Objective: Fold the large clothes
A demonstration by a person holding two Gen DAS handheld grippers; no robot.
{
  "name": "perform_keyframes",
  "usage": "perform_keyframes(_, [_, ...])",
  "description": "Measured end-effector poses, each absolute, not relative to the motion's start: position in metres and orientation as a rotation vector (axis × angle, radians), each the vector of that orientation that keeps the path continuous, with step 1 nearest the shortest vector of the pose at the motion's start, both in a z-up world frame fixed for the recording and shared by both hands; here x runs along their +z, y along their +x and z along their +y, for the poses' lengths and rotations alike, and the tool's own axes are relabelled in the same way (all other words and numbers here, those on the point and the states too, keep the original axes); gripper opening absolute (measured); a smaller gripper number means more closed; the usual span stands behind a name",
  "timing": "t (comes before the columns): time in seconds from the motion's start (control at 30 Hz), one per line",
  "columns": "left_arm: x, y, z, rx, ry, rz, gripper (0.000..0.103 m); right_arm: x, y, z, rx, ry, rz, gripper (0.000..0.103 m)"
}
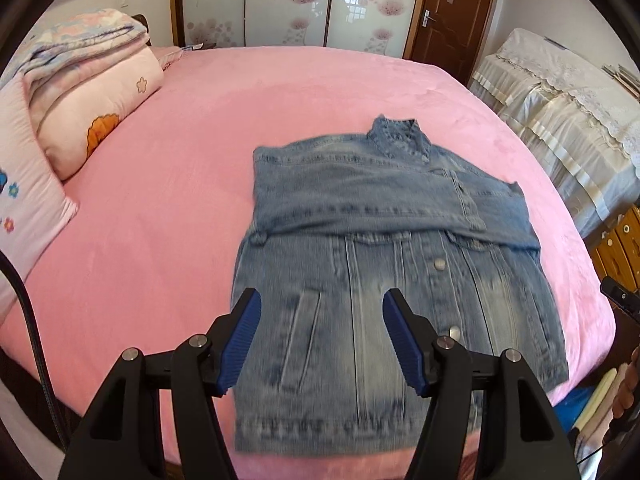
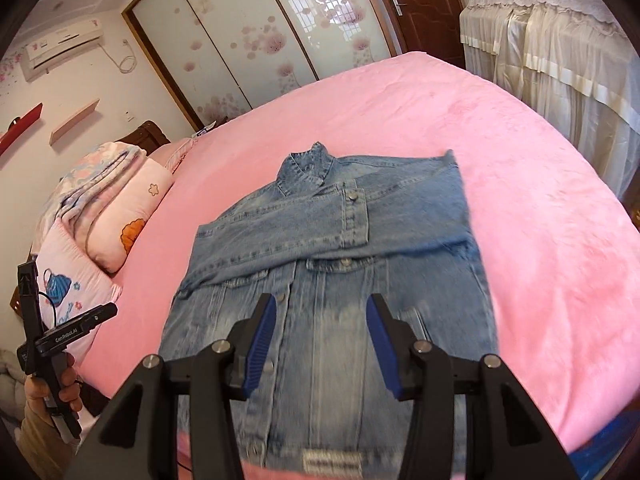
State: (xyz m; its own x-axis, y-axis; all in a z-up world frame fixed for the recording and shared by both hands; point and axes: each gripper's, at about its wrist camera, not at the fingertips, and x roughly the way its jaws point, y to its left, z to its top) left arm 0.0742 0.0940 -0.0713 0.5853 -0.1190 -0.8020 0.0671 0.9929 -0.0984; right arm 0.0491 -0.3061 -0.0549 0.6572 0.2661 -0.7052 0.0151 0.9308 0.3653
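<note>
left tool (image 1: pixel 322 306) wide open, empty | right tool (image 2: pixel 321 312) likewise | denim jacket (image 1: pixel 384 256) hem apparently near bed (image 1: pixel 168 184) edge

The denim jacket (image 1: pixel 384 264) is light blue, with paler washed patches on the front and silver metal buttons. The bed cover (image 1: pixel 168 184) is plain pink. The folded quilt (image 1: pixel 80 64) is pale pink with small flower outlines, an orange flower and blue-pink blotches. The wardrobe doors (image 2: pixel 248 40) are white with pink blossoms, and the door (image 1: pixel 452 12) is brown wood. Both grippers, the left gripper (image 1: pixel 322 340) and the right gripper (image 2: pixel 320 344), are black with blue ribbed pads (image 1: pixel 240 344).
</note>
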Motion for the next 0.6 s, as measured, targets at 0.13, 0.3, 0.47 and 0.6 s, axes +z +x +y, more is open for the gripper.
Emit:
perform_keyframes(0.13, [-0.092,0.05,0.1,-0.097,-0.073,0.969,0.062,-0.072,0.021,-0.312,0.131,0.32,0.881,0.048])
perform_keyframes(0.3, [-0.136,0.032,0.119,-0.037,-0.098,1.035,0.062,-0.109,-0.009,-0.328,0.1,0.308,0.942,0.048])
perform_keyframes(0.47, [-0.183,0.016,0.149,0.005,-0.154,1.112,0.062,-0.143,-0.027,-0.343,0.047,0.276,1.004,0.048])
perform_keyframes(0.6, [-0.21,0.007,0.163,0.016,-0.191,1.146,0.062,-0.167,-0.035,-0.356,0.021,0.289,1.05,0.048])
